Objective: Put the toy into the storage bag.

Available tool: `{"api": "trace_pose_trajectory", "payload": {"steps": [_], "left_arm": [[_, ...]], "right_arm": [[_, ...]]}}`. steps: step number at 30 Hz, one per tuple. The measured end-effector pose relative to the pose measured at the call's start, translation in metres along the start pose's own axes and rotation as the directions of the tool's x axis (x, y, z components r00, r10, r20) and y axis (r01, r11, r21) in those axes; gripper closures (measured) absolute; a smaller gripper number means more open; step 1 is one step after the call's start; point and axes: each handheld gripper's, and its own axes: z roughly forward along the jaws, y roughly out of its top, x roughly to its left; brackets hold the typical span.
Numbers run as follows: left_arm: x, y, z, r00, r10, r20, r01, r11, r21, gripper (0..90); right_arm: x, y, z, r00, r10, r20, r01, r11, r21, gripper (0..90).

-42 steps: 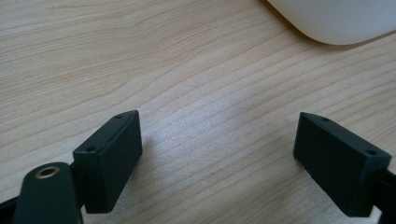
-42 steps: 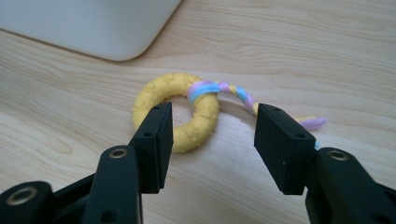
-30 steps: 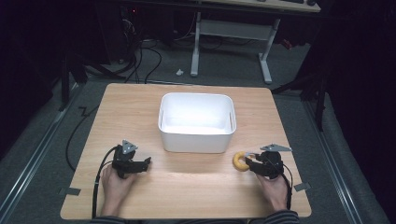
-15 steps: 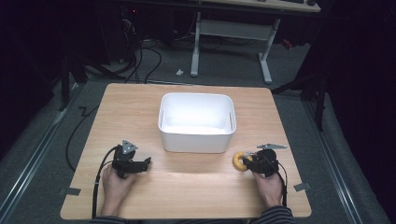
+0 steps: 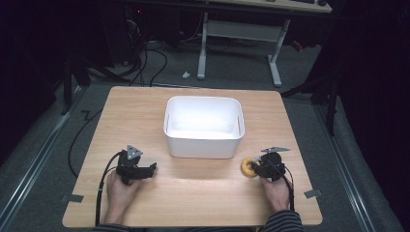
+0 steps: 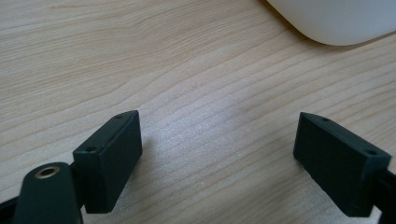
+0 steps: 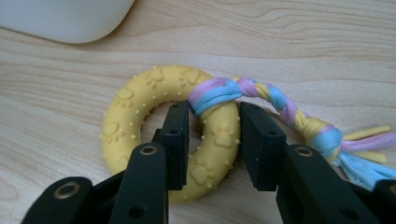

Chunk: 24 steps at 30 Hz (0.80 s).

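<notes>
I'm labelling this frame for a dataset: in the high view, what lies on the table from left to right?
Left gripper → white plastic bin → yellow ring toy → right gripper, shut on the ring.

Ring toy (image 7: 173, 135) lying on table (image 5: 193, 193) between right gripper (image 7: 214, 140) jaws, rope tail (image 7: 322, 135) trailing right of it; tub (image 5: 204, 126) sitting beyond, left of it; left gripper (image 6: 219, 158) resting before tub.
</notes>
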Motion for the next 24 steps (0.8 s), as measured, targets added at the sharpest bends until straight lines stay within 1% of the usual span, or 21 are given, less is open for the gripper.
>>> {"api": "trace_pose_trajectory", "payload": {"steps": [3,7,9,12,13,16,18,21,22,24], "left_arm": [[0.000,0.000,0.000,1.0000,0.000,0.000,0.000,1.0000,0.000,15.7],[0.000,0.000,0.000,1.0000,0.000,0.000,0.000,1.0000,0.001,15.7],[0.000,0.000,0.000,1.0000,0.000,0.001,0.000,1.0000,0.001,15.7],[0.000,0.000,0.000,1.0000,-0.001,0.000,0.001,1.0000,0.001,15.7],[0.000,0.000,0.000,1.0000,-0.001,0.000,0.001,1.0000,0.001,15.7],[0.000,0.000,0.000,1.0000,-0.001,0.000,0.001,1.0000,0.001,15.7],[0.000,0.000,0.000,1.0000,-0.001,0.000,0.001,1.0000,0.001,15.7],[0.000,0.000,0.000,1.0000,-0.001,0.000,0.001,1.0000,0.001,15.7],[0.000,0.000,0.000,1.0000,-0.001,0.000,0.001,1.0000,0.001,15.7],[0.000,0.000,0.000,1.0000,-0.001,0.000,0.001,1.0000,0.001,15.7]], "right_arm": [[0.000,0.001,-0.001,1.0000,-0.009,0.003,0.009,1.000,0.008,65.7],[-0.002,-0.001,-0.002,0.9999,-0.014,-0.007,0.014,1.000,-0.012,66.1],[-0.003,-0.001,-0.003,0.9999,-0.014,-0.008,0.014,1.000,-0.016,66.2],[-0.006,0.000,-0.007,0.9997,0.002,-0.022,-0.003,1.000,-0.026,66.2],[-0.007,0.000,-0.008,0.9998,-0.001,-0.022,0.000,1.000,-0.027,66.2],[-0.008,-0.001,-0.014,0.9996,-0.006,-0.029,0.005,0.999,-0.044,66.2],[-0.009,-0.001,-0.018,0.9996,-0.016,-0.024,0.015,0.999,-0.048,66.2],[-0.011,-0.001,-0.025,0.9996,-0.003,-0.029,0.001,0.998,-0.068,66.2],[-0.013,0.000,-0.030,0.9995,-0.012,-0.028,0.010,0.997,-0.081,66.2],[-0.014,0.000,-0.033,0.9997,-0.015,-0.021,0.013,0.996,-0.087,66.2]]}}
